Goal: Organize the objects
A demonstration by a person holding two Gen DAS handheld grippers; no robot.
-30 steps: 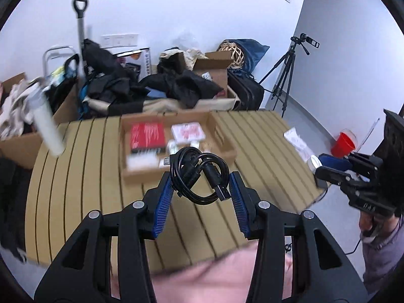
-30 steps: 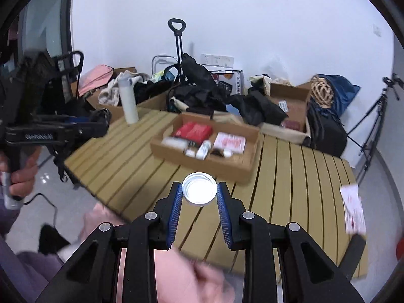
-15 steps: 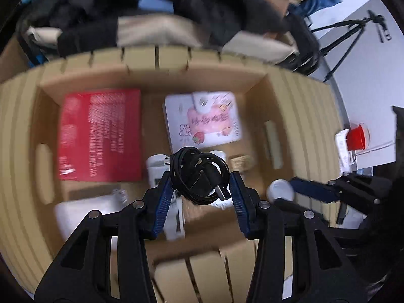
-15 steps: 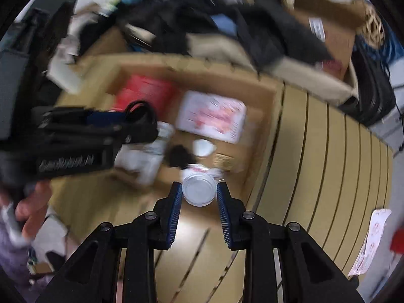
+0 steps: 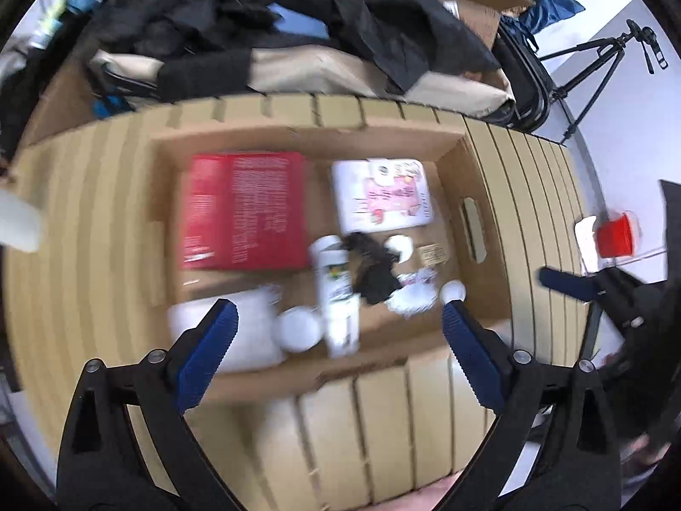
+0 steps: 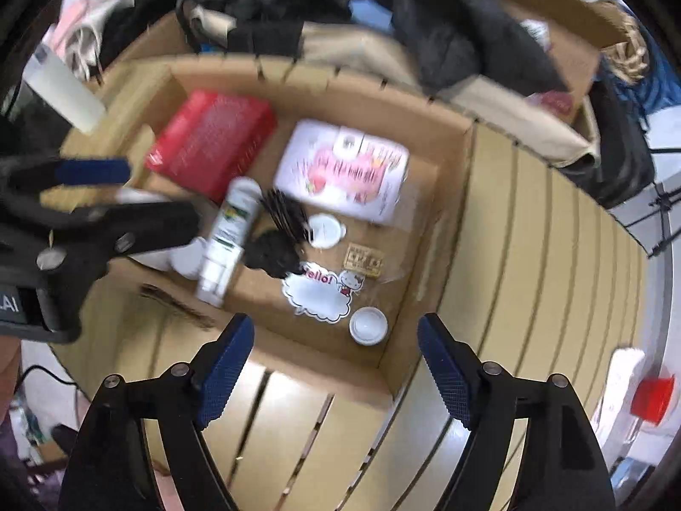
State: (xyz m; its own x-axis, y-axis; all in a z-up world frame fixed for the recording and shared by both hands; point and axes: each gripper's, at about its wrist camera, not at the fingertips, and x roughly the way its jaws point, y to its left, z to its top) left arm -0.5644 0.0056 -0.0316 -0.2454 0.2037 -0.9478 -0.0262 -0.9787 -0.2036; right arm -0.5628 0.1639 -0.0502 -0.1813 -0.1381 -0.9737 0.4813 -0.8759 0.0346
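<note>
Both the left tongs (image 5: 338, 330) and right tongs (image 6: 336, 360) are wide and hold nothing, so lift them straight up from the box (image 6: 430, 221), where the black cord (image 6: 276, 234) and white lid (image 6: 368, 325) lie.

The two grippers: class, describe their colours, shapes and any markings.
Both the left gripper and right gripper have matte black angular frames with round silver screws. Their fingers carry blue, finely ribbed pads. Seen from the right wrist camera, the left gripper's body bears partly cut-off white lettering. No sleeves show.
</note>
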